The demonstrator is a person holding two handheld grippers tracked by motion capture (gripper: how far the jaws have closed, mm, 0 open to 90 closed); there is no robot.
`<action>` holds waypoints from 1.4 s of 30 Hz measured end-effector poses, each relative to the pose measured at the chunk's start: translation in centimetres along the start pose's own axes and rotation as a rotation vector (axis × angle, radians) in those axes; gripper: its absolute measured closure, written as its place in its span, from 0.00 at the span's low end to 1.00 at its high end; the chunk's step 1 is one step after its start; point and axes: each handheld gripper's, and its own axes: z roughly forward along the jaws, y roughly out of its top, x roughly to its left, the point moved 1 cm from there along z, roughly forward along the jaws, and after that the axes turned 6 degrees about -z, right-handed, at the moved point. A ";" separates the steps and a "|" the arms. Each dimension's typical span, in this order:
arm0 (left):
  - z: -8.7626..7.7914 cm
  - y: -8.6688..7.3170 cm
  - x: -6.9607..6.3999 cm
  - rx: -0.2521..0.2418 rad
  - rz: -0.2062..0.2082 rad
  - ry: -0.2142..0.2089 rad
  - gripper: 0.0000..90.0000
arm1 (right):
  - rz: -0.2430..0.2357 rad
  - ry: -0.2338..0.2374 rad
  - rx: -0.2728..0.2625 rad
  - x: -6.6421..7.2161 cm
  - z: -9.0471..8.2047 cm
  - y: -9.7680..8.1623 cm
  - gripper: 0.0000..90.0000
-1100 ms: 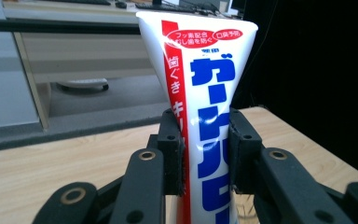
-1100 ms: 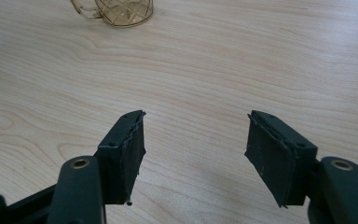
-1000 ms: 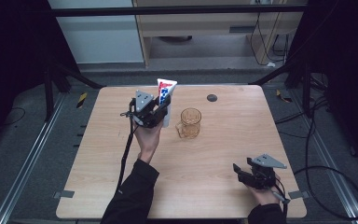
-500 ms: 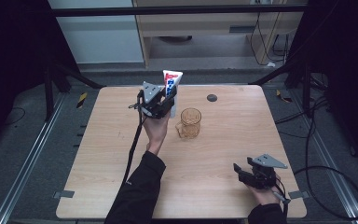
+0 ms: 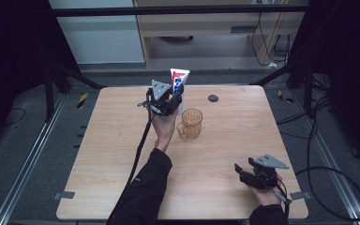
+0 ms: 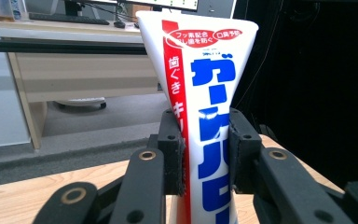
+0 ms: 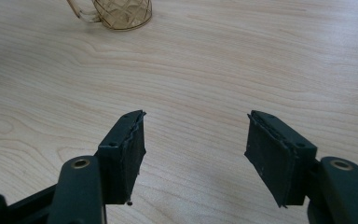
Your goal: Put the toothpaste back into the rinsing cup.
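Note:
A white toothpaste tube point(image 5: 179, 77) with red and blue print stands upright, crimped end up, in my left gripper point(image 5: 177, 96). In the left gripper view the two pads point(image 6: 175, 154) press on the tube point(image 6: 209, 93) from both sides. That hand hovers over the far middle of the wooden table point(image 5: 239, 136), just behind and left of an amber glass mug point(image 5: 191, 123). My right gripper point(image 5: 241, 171) rests low near the front right of the table. Its jaws point(image 7: 196, 140) stand apart over bare wood with nothing between them, and the mug point(image 7: 121, 11) lies farther off.
A small black round cap point(image 5: 213, 98) lies on the table to the right of the tube, near the far edge. A cable trails from the left gripper down along the forearm. Dark frames and a desk stand beyond the table.
The left hand has carried the tube to the right, closer to the mug. The right hand has kept still.

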 end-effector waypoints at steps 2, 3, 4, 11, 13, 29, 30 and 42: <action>0.3 -0.2 -0.2 0.002 0.001 0.000 0.78 | 0.000 0.001 -0.001 0.0 0.0 0.0 0.41; 0.5 -0.3 -0.2 0.004 0.003 -0.002 0.78 | 0.001 0.001 0.000 0.0 0.0 0.0 0.41; 0.6 -0.4 -0.3 0.006 0.005 -0.003 0.78 | -0.008 -0.005 -0.002 -0.1 0.0 0.0 0.41; 1.4 -0.7 -0.6 0.006 0.007 -0.013 0.78 | 0.002 -0.002 0.000 -0.1 0.0 0.0 0.41; 1.5 -0.9 -0.8 0.004 0.009 -0.015 0.78 | 0.001 -0.002 0.001 -0.1 0.0 0.0 0.41; 3.1 -2.2 -1.3 0.023 0.006 -0.029 0.78 | 0.005 0.003 0.001 0.0 0.1 0.0 0.41; 3.2 -2.3 -1.4 0.023 0.008 -0.030 0.78 | 0.005 0.003 0.001 0.0 0.0 0.0 0.41; 4.0 -3.1 -1.5 0.035 0.026 -0.024 0.78 | 0.007 0.004 -0.001 -0.1 0.1 0.0 0.41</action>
